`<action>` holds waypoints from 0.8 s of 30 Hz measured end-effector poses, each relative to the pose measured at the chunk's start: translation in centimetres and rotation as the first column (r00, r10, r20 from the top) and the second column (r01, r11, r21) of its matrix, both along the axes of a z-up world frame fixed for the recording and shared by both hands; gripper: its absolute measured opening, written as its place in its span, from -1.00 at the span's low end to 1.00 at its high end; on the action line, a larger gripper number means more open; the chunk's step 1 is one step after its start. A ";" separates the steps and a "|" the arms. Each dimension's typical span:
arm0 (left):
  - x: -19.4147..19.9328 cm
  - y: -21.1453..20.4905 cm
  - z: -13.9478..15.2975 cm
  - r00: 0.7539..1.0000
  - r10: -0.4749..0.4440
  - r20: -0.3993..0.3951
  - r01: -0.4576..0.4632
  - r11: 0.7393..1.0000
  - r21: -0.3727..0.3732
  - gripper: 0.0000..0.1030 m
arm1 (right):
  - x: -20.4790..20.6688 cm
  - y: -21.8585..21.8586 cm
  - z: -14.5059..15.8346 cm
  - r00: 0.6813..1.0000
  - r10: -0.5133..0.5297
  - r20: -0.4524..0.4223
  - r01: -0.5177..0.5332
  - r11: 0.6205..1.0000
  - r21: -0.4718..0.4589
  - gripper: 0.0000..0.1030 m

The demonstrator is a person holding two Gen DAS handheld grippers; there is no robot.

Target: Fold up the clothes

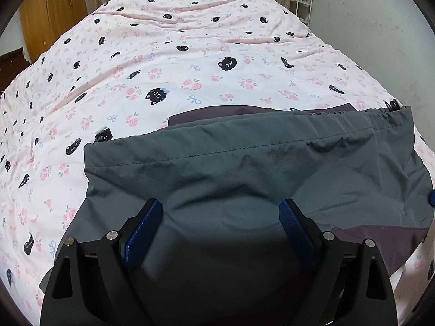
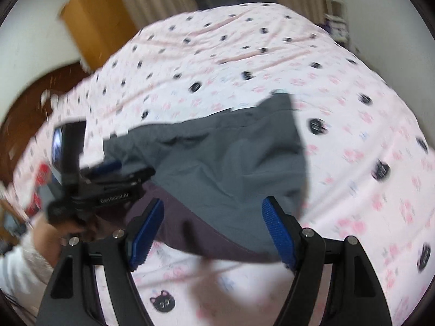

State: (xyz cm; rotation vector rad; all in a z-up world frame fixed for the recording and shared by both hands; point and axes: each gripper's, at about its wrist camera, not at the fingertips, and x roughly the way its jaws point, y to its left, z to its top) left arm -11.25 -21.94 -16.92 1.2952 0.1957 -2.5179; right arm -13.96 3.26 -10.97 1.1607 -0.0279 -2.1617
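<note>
A grey garment [image 1: 244, 168] with a stitched, drawstring hem lies folded on the pink bedsheet [image 1: 190, 54] printed with cats and roses. A dark purple layer [image 1: 233, 112] shows beyond its far edge and at the near right. My left gripper [image 1: 221, 206] hovers over the near part of the grey cloth, jaws wide and open, with the fabric lying flat beneath them. In the blurred right wrist view, my right gripper [image 2: 213, 203] is open above the grey garment [image 2: 231, 157], right where grey meets purple. The left gripper [image 2: 119, 168] sits at the garment's left edge there.
A wooden wardrobe [image 1: 51, 13] and curtains stand past the far left of the bed, and a white wire rack [image 1: 301, 0] at the far right by the wall. A person's hand and white sleeve [image 2: 24, 258] hold the left gripper. A dark wooden piece [image 2: 27, 103] lies left of the bed.
</note>
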 end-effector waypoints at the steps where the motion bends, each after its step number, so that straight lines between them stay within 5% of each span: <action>1: 0.0 0.0 0.0 1.000 0.000 0.000 0.000 1.000 -0.001 0.70 | -0.2 0.8 0.1 1.000 -0.016 0.016 0.016 1.000 -0.020 0.48; 9: -0.1 0.0 0.0 1.000 0.001 0.002 -0.001 1.000 0.001 0.70 | -2.2 5.6 -1.6 0.976 -0.126 0.180 0.149 0.981 -0.125 0.48; 16: -0.2 0.0 -0.1 1.000 0.001 0.004 -0.001 1.000 0.004 0.70 | -3.4 5.2 -4.5 0.945 -0.088 0.315 0.158 0.966 -0.205 0.48; 24: -0.2 -0.2 -0.2 1.000 0.000 0.003 0.000 1.000 0.007 0.71 | -4.1 5.1 -6.6 0.926 -0.068 0.371 0.163 0.959 -0.232 0.48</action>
